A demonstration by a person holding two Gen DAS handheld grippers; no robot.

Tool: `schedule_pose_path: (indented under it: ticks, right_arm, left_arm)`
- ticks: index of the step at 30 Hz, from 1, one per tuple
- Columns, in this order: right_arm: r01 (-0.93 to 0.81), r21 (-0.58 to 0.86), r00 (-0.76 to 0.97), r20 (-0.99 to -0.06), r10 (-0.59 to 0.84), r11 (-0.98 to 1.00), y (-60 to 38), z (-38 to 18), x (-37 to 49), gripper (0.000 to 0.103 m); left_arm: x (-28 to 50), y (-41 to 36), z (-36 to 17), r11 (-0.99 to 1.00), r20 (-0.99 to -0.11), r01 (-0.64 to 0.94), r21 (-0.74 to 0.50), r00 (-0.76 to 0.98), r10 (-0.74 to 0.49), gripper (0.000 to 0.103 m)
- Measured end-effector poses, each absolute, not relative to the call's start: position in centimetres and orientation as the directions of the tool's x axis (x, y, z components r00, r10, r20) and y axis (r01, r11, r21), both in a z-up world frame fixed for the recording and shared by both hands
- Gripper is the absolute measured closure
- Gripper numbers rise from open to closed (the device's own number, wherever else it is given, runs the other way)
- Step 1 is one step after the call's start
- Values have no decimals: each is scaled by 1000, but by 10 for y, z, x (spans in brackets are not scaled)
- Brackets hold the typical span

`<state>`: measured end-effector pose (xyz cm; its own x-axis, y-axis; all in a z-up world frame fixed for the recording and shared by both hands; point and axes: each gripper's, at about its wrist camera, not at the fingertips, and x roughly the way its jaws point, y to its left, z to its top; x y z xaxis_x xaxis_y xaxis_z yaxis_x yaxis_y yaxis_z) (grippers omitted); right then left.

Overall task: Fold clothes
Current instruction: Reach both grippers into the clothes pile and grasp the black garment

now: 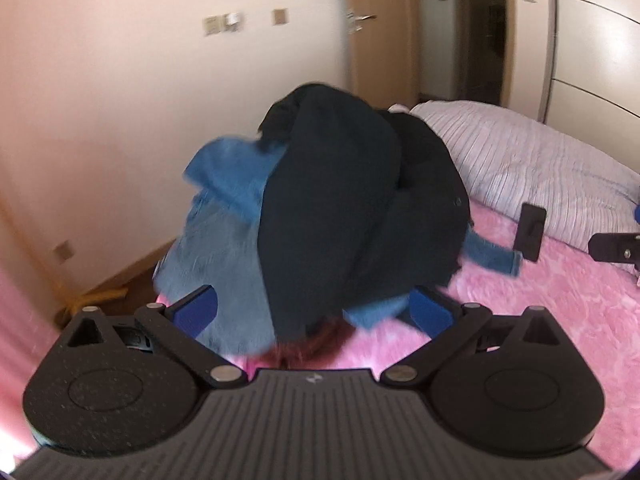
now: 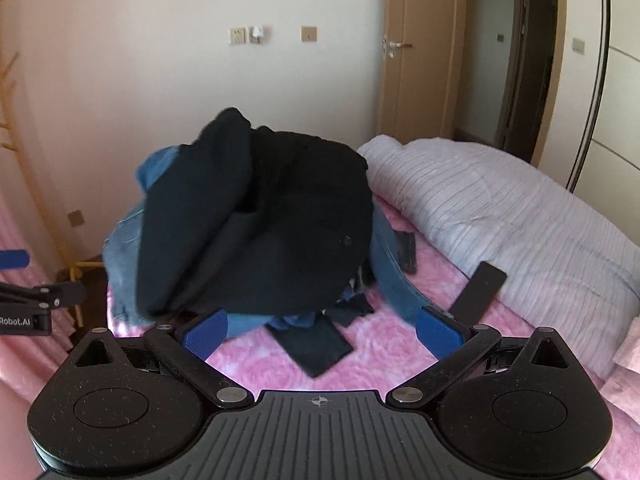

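A heap of clothes sits on the pink bed: a black garment (image 1: 344, 208) (image 2: 272, 216) lies on top of blue denim pieces (image 1: 216, 240) (image 2: 124, 248). My left gripper (image 1: 314, 310) is open, its blue pads on either side of the heap's near edge, cloth hanging between them; the view is blurred. My right gripper (image 2: 322, 332) is open just short of the heap, above a small dark cloth piece (image 2: 316, 346) lying flat. A denim strap (image 2: 394, 276) trails out to the right of the pile.
A striped white duvet (image 2: 500, 216) lies along the right side of the pink bedspread (image 2: 360, 372). A black flat object (image 2: 480, 288) rests beside it. A wooden coat stand (image 2: 24, 168) stands at the left wall. A door (image 2: 416, 60) is behind the bed.
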<state>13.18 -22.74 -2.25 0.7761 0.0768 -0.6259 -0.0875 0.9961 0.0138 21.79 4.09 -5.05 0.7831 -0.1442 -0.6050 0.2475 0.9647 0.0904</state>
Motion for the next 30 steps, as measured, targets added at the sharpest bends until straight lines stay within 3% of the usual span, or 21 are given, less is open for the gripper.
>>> schedule_pose_path:
  ticks: [7, 9, 12, 13, 15, 16, 17, 18, 19, 20, 23, 24, 30]
  right_arm:
    - [-208, 4, 771, -615, 166, 978, -187, -17, 272, 1]
    - [-261, -21, 768, -611, 194, 965, -170, -17, 311, 1]
    - [-303, -46, 747, -632, 207, 952, -151, -26, 364, 1]
    - [-309, -46, 737, -644, 208, 950, -147, -30, 380, 1]
    - [-311, -14, 710, -668, 223, 950, -145, -41, 401, 1]
    - [-312, 6, 696, -679, 233, 950, -144, -47, 410, 2]
    - [-312, 25, 682, -690, 242, 950, -144, -53, 420, 9]
    - [-313, 50, 663, -704, 256, 948, -144, -59, 428, 38]
    - [-314, 80, 637, -721, 272, 946, -145, -64, 435, 67]
    - [-309, 96, 626, -728, 278, 946, -146, -68, 438, 68]
    - [-289, 112, 652, -704, 281, 951, -155, -61, 434, 97]
    - [-281, 125, 662, -693, 286, 952, -160, -57, 432, 102]
    - [-222, 200, 789, -538, 296, 954, -208, 1, 377, 103]
  left_arm:
    - [344, 60, -61, 879, -602, 473, 67, 721, -342, 3]
    - [371, 57, -70, 847, -608, 526, 74, 697, -379, 7]
    - [393, 51, -90, 803, -624, 585, 114, 671, -401, 21]
    - [394, 49, -94, 795, -625, 596, 115, 665, -408, 30]
    - [397, 46, -103, 778, -629, 617, 119, 653, -422, 33]
    - [398, 45, -107, 769, -630, 628, 121, 647, -429, 40]
    - [399, 44, -110, 765, -633, 632, 123, 644, -430, 55]
    - [398, 44, -110, 767, -634, 629, 126, 646, -426, 64]
    - [397, 45, -110, 770, -634, 625, 131, 650, -420, 82]
    - [397, 47, -108, 769, -631, 626, 127, 649, -424, 94]
    - [396, 51, -97, 754, -611, 649, 102, 639, -468, 100]
    - [394, 51, -91, 743, -593, 661, 102, 640, -488, 100]
    - [359, 33, -42, 657, -455, 748, 95, 620, -639, 103]
